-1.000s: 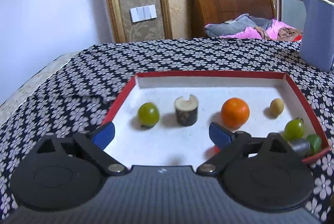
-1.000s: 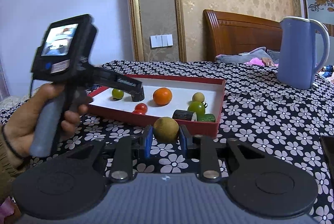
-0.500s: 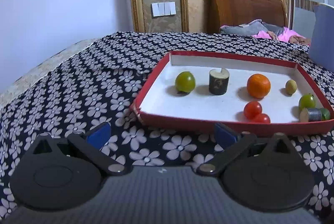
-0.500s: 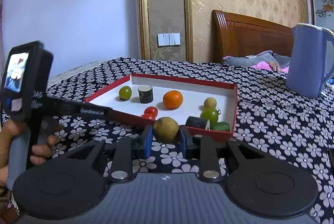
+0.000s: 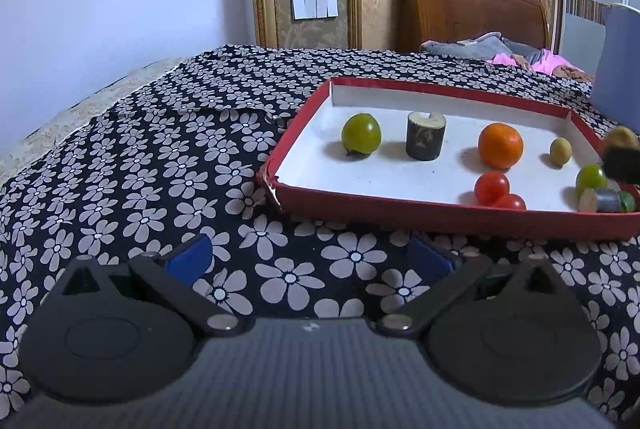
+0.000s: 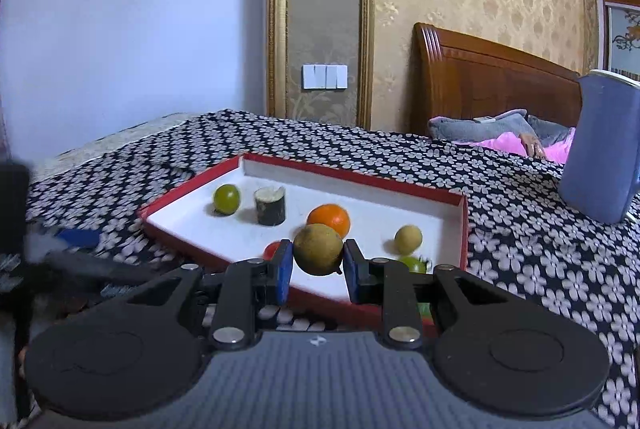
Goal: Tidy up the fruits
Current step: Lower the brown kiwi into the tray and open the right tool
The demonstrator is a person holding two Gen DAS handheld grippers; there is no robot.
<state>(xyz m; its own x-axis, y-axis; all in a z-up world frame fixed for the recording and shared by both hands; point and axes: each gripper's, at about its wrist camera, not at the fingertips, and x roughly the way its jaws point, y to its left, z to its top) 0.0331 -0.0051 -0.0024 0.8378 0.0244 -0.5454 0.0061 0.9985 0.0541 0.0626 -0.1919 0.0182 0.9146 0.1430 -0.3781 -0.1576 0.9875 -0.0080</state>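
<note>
Right gripper [image 6: 314, 269]: blue pads pinching a round, dull brown-green fruit [image 6: 319, 249], matte skin w/ a small stem nub at its lower right. Held in the air just over the near rim of the tray [image 6: 463, 229], which sits directly ahead.

Left gripper [image 5: 310, 257]: blue pads spread wide, nothing btwn them, low over the tablecloth [image 5: 160, 169], black fabric w/ white flower print. Tray is ahead and to its right.

Tray: shallow, red card walls, white floor, near-left corner looks frayed. Inside, from the left gripper's side: smooth green tomato [image 5: 361, 133] at far left, then a short upright cylinder [image 5: 425, 135] w/ dark bark-like skin and a pale notched top, then a glossy orange [image 5: 500, 145], then a small yellowish oval fruit [image 5: 560, 151]. Nearer: two shiny red cherry tomatoes [image 5: 492, 187] touching each other. At near right: small green tomato [image 5: 591, 177], and beside it a dark cylinder piece [image 5: 604, 199] lying on its side.

Beyond the tray, far right: smooth blue jug [image 6: 600, 149] standing on the cloth.
</note>
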